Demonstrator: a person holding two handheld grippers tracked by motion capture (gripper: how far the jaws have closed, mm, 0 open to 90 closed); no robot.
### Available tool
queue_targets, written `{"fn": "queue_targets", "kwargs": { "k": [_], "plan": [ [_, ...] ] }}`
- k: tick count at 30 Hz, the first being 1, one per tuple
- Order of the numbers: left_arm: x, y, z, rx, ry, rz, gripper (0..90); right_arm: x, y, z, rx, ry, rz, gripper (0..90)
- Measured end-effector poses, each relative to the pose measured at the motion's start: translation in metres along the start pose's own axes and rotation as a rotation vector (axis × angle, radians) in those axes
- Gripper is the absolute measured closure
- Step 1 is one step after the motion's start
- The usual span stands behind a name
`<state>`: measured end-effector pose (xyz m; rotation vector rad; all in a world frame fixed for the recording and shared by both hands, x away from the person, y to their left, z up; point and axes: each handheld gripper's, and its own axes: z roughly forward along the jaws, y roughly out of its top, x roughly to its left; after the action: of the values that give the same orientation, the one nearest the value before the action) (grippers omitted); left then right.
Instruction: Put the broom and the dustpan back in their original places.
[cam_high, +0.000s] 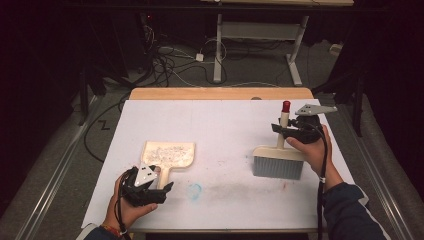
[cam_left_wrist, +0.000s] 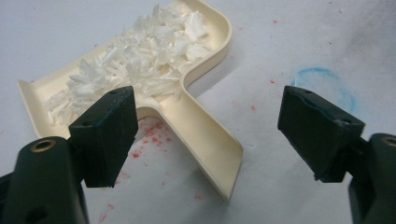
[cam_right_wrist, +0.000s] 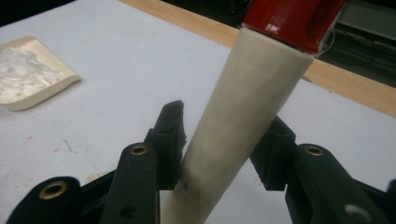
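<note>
The dustpan (cam_high: 167, 154), heaped with white shreds (cam_left_wrist: 140, 65), lies on the surface (cam_high: 225, 125) at our left. Our left gripper (cam_left_wrist: 208, 135) stands with its jaws wide apart astride the pan's handle, gripping nothing. Our right gripper (cam_right_wrist: 219, 154) is clamped on the brush (cam_high: 278, 161) handle, bristles down, forearm angled in. We judge sweeping's done; next, set the brush down.

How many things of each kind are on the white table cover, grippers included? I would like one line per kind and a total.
Dustpan, cream, holding white shreds: 1
Brush, cream handle with red cap: 1
Grippers, black: 2, the left gripper and the right gripper
Total: 4
</note>
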<state>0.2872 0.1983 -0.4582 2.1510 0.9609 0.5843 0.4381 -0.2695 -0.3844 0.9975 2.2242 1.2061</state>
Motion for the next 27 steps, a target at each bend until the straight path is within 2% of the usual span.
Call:
{"fn": "queue_targets", "kwargs": {
  "k": [2,5,9,13,15,17,20,22,26,27],
  "plan": [
    [0.000,-0.001,0.000,-0.011,-0.011,-0.004,17.5,-0.002,0.001,0.007,0.018,-0.022,-0.003,58.3],
    [-0.003,-0.002,0.001,-0.031,-0.006,0.015,17.4,-0.005,0.002,0.017,0.042,-0.052,-0.011,57.0],
    [-0.008,-0.002,-0.002,-0.083,0.022,0.016,18.9,-0.009,0.001,0.033,0.071,-0.094,-0.006,54.9],
    [-0.009,-0.002,-0.001,-0.078,0.028,0.019,18.9,-0.007,0.000,0.048,0.115,-0.159,-0.058,52.3],
    [-0.009,-0.002,0.001,-0.067,0.028,0.027,18.9,-0.007,0.000,0.054,0.132,-0.170,-0.070,52.1],
    [-0.010,-0.003,0.002,-0.062,0.024,0.032,18.9,-0.007,0.000,0.057,0.133,-0.179,-0.054,52.7],
    [-0.010,-0.003,0.003,-0.053,0.012,0.036,18.7,-0.010,0.000,0.060,0.137,-0.165,-0.049,51.9],
    [-0.010,-0.003,0.003,-0.054,0.012,0.039,18.7,-0.013,0.002,0.059,0.119,-0.184,-0.034,48.1],
    [-0.010,-0.003,0.004,-0.050,0.008,0.042,18.6,-0.020,0.005,0.051,0.067,-0.179,0.008,48.6],
    [-0.010,-0.003,0.004,-0.048,0.005,0.044,18.7,-0.020,0.006,0.051,0.064,-0.182,0.005,48.6]
  ]
}}
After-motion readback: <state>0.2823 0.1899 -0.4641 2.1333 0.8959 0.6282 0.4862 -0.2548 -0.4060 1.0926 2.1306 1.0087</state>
